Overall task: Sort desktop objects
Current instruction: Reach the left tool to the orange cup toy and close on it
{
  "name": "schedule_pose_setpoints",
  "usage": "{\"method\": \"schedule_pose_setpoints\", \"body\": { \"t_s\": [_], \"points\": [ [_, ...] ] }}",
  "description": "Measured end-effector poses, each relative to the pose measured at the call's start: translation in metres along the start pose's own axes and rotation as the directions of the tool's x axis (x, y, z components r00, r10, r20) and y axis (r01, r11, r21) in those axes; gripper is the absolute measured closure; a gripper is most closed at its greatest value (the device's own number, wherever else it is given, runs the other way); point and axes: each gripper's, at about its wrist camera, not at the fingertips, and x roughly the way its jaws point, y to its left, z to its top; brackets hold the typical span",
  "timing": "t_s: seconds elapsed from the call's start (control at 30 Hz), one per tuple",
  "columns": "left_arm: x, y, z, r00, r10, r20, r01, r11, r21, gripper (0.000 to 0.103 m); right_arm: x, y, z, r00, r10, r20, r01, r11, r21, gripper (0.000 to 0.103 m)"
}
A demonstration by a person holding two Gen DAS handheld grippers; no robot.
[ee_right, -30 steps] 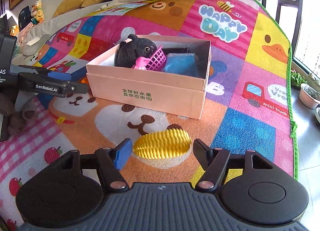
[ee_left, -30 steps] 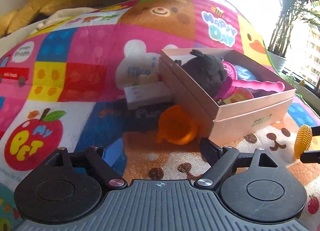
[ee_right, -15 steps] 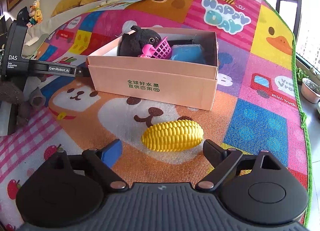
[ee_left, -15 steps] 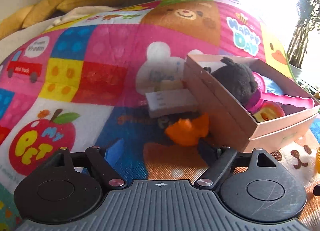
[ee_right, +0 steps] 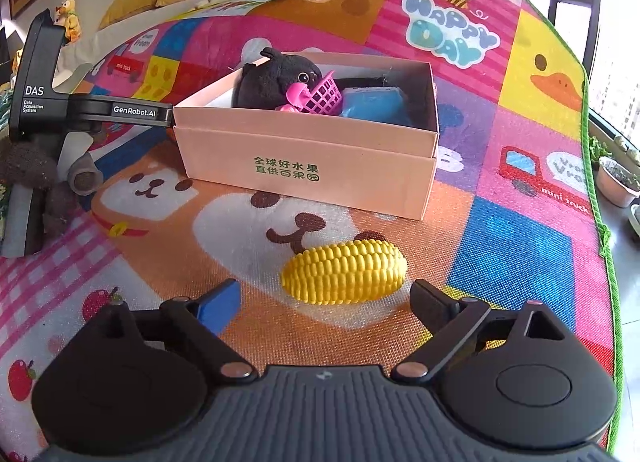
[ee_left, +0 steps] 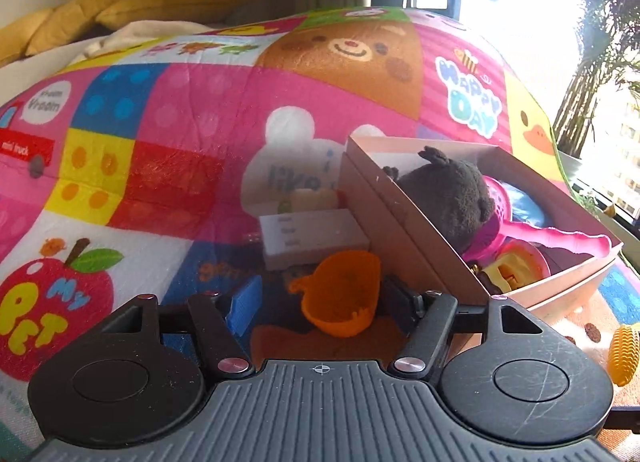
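White box's (ee_left: 314,236) label blurred, corn (ee_left: 624,354) cut by frame edge

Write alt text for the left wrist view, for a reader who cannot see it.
The left gripper has just been closing around an orange cup lying on its side on a colourful play mat, with a gap still showing at the blue pad. Beside it stands a pink cardboard box holding a dark plush toy, with a white block behind the cup.

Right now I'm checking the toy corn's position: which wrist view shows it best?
The right wrist view: the whole toy corn lies on the mat ahead of the open right gripper. The left wrist view catches only one end at its edge.
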Motion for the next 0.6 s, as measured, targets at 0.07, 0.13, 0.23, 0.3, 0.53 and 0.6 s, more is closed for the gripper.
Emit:
{"method": "schedule_pose_setpoints", "body": {
  "t_s": [0.07, 0.13, 0.23, 0.3, 0.53, 0.6],
  "points": [
    [0.001, 0.002, 0.000, 1.000, -0.013, -0.011, 0.013, 1.000, -0.007, 0.032, 0.000, 0.000, 0.000, 1.000, -0.004, -0.001, 0.004, 1.000, 0.001, 0.010],
    [0.002, 0.004, 0.000, 0.999, -0.028, -0.022, 0.027, 1.000, -0.015, 0.039, 0.000, 0.000, 0.000, 1.000, -0.005, -0.001, 0.005, 1.000, 0.003, 0.010],
    [0.005, 0.006, -0.004, 0.999, -0.010, -0.040, 0.010, 1.000, -0.007, 0.041, 0.000, 0.000, 0.000, 1.000, -0.011, 0.000, 0.011, 1.000, 0.005, 0.009],
    [0.008, 0.010, -0.005, 0.998, 0.024, -0.050, -0.025, 1.000, -0.020, 0.042, 0.000, 0.000, -0.001, 1.000, -0.012, 0.001, 0.012, 1.000, 0.008, 0.009],
    [0.017, 0.017, 0.001, 0.997, 0.052, -0.057, -0.054, 0.997, -0.046, 0.042, 0.001, 0.000, -0.001, 1.000, -0.011, -0.001, 0.011, 1.000, 0.009, 0.008],
    [0.020, 0.018, 0.003, 0.996, 0.058, -0.060, -0.061, 0.997, -0.050, 0.043, 0.001, 0.001, -0.001, 1.000, -0.013, -0.002, 0.013, 1.000, 0.006, 0.007]
  ]
}}
